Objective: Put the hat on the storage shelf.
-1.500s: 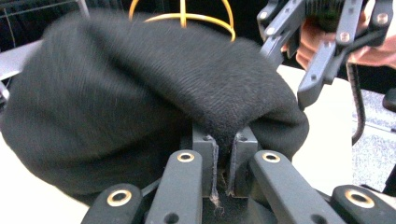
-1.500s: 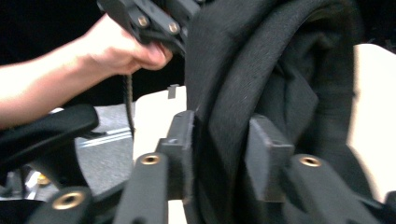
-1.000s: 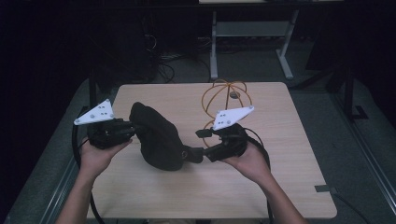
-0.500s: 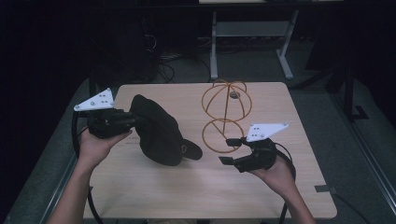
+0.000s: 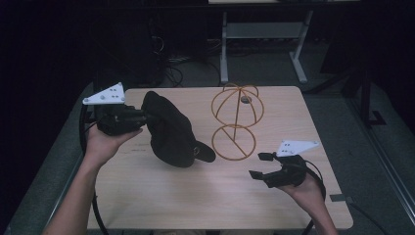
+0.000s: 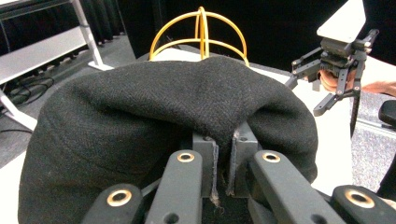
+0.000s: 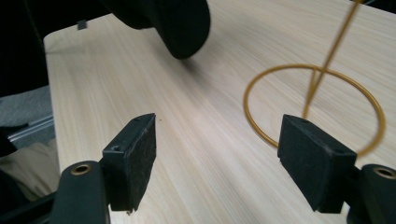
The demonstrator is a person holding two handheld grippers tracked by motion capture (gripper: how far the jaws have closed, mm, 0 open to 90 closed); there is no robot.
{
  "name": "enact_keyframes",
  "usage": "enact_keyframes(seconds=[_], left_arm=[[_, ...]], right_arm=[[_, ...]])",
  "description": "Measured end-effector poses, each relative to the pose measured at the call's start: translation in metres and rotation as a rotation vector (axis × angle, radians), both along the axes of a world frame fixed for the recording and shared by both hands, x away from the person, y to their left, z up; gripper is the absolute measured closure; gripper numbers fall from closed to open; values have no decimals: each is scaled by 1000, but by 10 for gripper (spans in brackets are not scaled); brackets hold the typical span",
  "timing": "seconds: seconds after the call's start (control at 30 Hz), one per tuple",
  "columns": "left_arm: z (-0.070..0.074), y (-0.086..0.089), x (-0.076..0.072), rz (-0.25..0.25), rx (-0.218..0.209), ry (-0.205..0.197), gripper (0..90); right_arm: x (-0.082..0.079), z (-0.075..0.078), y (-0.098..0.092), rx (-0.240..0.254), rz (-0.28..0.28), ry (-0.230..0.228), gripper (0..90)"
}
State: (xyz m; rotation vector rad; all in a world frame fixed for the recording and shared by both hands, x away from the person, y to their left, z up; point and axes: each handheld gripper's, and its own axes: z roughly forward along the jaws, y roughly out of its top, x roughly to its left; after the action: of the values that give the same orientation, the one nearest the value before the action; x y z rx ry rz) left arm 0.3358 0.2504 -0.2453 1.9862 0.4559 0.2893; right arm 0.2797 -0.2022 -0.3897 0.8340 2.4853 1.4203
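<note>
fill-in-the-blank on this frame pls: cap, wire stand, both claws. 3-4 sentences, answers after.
1. The left claw is shut on the edge of the black ____.
2. The right claw is open, with ____ between its pads.
3. The wire hat stand is coloured ____.
4. The cap is lifted to the ____ of the stand as the high view shows it.

Missing words: cap; nothing; gold; left

One cap [image 5: 171,132] — one wire stand [image 5: 236,122].
</note>
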Motion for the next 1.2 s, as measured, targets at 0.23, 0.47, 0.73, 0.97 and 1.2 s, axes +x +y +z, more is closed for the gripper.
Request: enact_keyframes(seconds=[0.23, 0.47, 0.73, 0.97, 1.2], left_arm=[[8, -11, 12, -17, 6, 2, 843], [14, -22, 21, -30, 8, 5, 843], [28, -37, 30, -46, 11, -4, 842], [43, -61, 41, -72, 53, -11, 842], [55, -81, 50, -95, 85, -16, 842]], right_arm=[[1, -12, -12, -36, -42, 8, 264], [7, -19, -33, -18, -111, 15, 258], [9, -27, -44, -8, -120, 35, 255], [10, -32, -54, 3, -158, 43, 255], [8, -32, -70, 21, -211, 34, 256]])
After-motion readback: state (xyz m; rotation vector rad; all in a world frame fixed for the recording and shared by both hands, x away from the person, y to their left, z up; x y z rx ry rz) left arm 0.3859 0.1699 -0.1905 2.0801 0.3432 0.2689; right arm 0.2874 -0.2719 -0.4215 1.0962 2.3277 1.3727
